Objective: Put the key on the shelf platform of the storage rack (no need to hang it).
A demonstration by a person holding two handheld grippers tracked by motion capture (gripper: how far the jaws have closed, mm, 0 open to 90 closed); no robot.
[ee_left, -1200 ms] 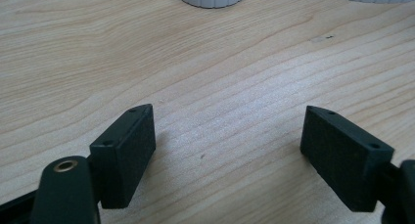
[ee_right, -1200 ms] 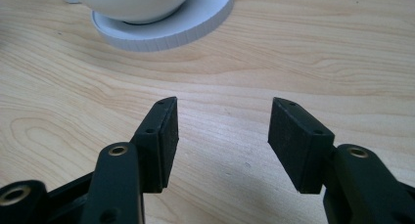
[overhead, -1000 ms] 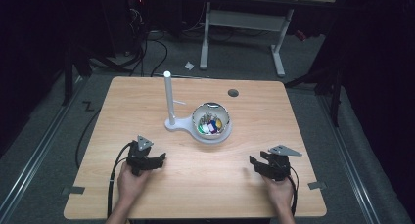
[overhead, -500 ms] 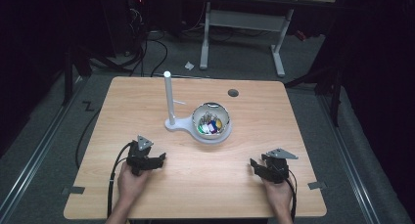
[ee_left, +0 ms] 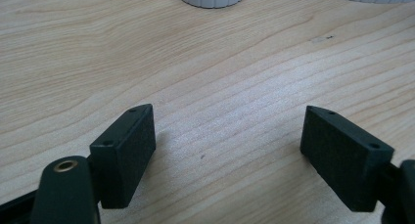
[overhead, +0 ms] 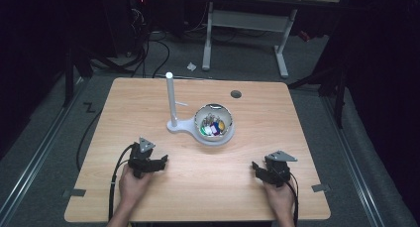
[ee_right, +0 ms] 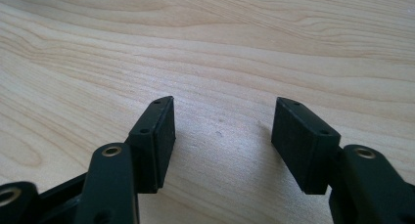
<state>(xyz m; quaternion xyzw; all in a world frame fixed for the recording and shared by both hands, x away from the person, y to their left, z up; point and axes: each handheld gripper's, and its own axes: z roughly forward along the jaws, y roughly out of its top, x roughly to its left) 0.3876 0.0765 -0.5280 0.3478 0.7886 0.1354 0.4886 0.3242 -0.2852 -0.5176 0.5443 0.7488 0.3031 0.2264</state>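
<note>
Dark room, pale wooden table (overhead: 148, 197): left gripper (overhead: 161, 161) and right gripper (overhead: 256, 168) rest at the near edge, jaws apart and empty, the right's just widening. White bowl of small coloured pieces (overhead: 214, 124) beside a white upright post (overhead: 171, 100) sits mid-table, untouched; nothing seems begun

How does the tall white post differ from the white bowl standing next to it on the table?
The white post is thin and stands upright, well above everything near it, while the white bowl is low, wide and round. The post carries nothing but a small peg on its side; the bowl holds a heap of small coloured pieces. Both are white, and the post's flat base runs right up to the bowl, in the middle of the wooden table.
</note>
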